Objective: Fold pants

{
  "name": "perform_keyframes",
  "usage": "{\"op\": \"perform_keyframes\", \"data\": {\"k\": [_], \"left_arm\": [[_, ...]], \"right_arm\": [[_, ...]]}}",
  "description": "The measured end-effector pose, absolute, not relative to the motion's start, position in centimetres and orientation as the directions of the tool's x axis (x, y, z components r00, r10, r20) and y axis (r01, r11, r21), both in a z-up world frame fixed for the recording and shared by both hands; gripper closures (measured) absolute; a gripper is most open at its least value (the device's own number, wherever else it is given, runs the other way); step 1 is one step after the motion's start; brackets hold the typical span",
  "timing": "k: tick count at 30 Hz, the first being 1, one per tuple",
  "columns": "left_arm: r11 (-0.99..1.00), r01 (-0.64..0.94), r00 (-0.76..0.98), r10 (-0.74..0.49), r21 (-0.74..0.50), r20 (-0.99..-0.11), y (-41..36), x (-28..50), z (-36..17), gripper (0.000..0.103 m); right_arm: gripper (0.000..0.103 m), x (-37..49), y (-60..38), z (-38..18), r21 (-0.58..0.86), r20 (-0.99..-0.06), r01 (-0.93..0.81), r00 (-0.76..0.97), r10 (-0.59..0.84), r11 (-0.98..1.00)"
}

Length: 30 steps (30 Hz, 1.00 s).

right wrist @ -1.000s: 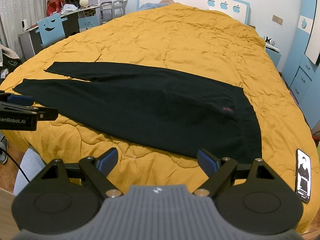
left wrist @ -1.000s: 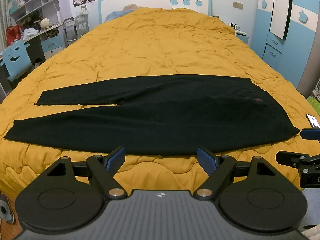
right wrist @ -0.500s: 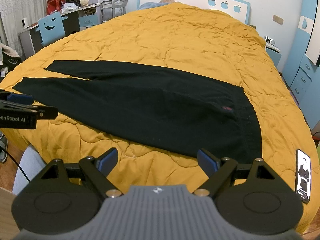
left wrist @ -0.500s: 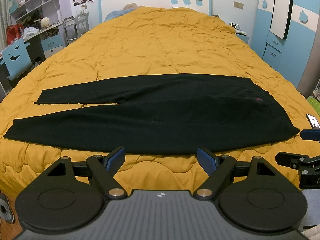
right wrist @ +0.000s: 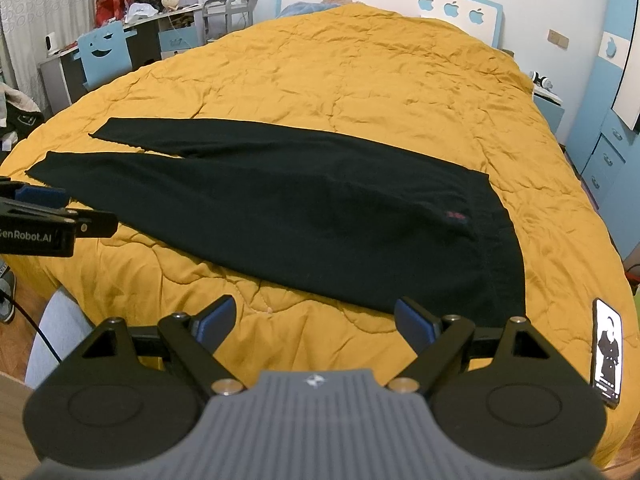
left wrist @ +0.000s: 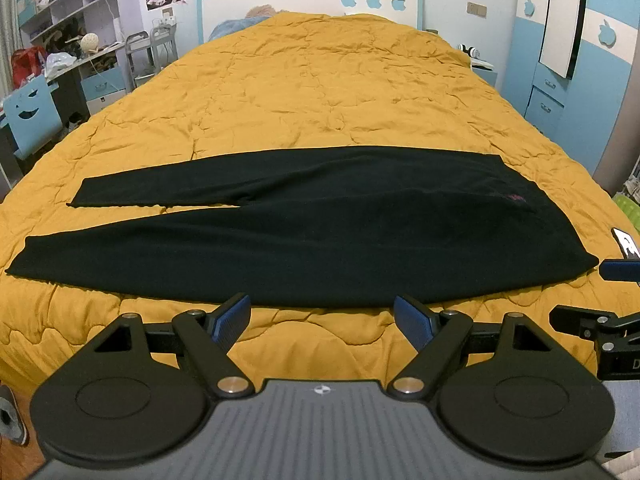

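Black pants lie flat across the near part of a bed with a mustard-yellow quilt. The waist is at the right and both legs run left, slightly apart. A small red mark sits near the waist. My left gripper is open, hovering just short of the near pant leg's lower edge. My right gripper is open too, close to the near waist corner, touching nothing. Each gripper shows at the edge of the other's view.
A phone lies on the quilt at the bed's near right corner. A blue chair and a cluttered desk stand left of the bed. Blue drawers and a nightstand are at the right. The headboard is far back.
Both views have crept very slightly toward the pants. The pants and both open grippers look otherwise unchanged.
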<state>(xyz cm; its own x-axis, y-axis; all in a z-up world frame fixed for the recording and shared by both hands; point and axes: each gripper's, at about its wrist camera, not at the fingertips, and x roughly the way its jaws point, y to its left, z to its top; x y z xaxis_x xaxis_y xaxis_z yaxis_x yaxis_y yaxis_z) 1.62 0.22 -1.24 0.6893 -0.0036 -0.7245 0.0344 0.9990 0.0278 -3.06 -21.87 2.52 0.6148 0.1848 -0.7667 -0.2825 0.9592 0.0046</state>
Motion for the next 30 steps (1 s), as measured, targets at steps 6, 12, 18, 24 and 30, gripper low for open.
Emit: {"op": "perform_keyframes", "data": {"k": [6, 12, 18, 24, 30], "left_arm": [[0.999, 0.035, 0.688, -0.004, 0.027, -0.725, 0.3, 1.6, -1.3, 0.008], [0.999, 0.037, 0.681, -0.01, 0.021, -0.732, 0.4, 1.9, -1.5, 0.008], [0.997, 0.065, 0.683, -0.022, 0.031, -0.73, 1.0, 2.4, -1.8, 0.013], [0.984, 0.149, 0.728, -0.039, 0.102, -0.685, 3.9, 3.1, -2.1, 0.019], [0.936, 0.213, 0.768, 0.017, 0.281, -0.64, 8.3, 4.1, -3.2, 0.02]], "right_arm": [[0.02, -3.0, -21.9, 2.5, 0.003, -0.768, -0.277, 0.615, 0.18, 0.961], [0.02, -2.8, -21.9, 2.5, 0.01, -0.769, -0.277, 0.612, 0.185, 0.961], [0.02, -2.3, -22.2, 2.0, -0.006, -0.76, -0.289, 0.623, 0.183, 0.957], [0.022, -1.4, -24.5, 0.9, -0.082, -0.728, -0.33, 0.665, 0.17, 0.94], [0.051, 1.0, -28.3, -2.2, -0.218, -0.76, -0.373, 0.645, 0.083, 0.902]]}}
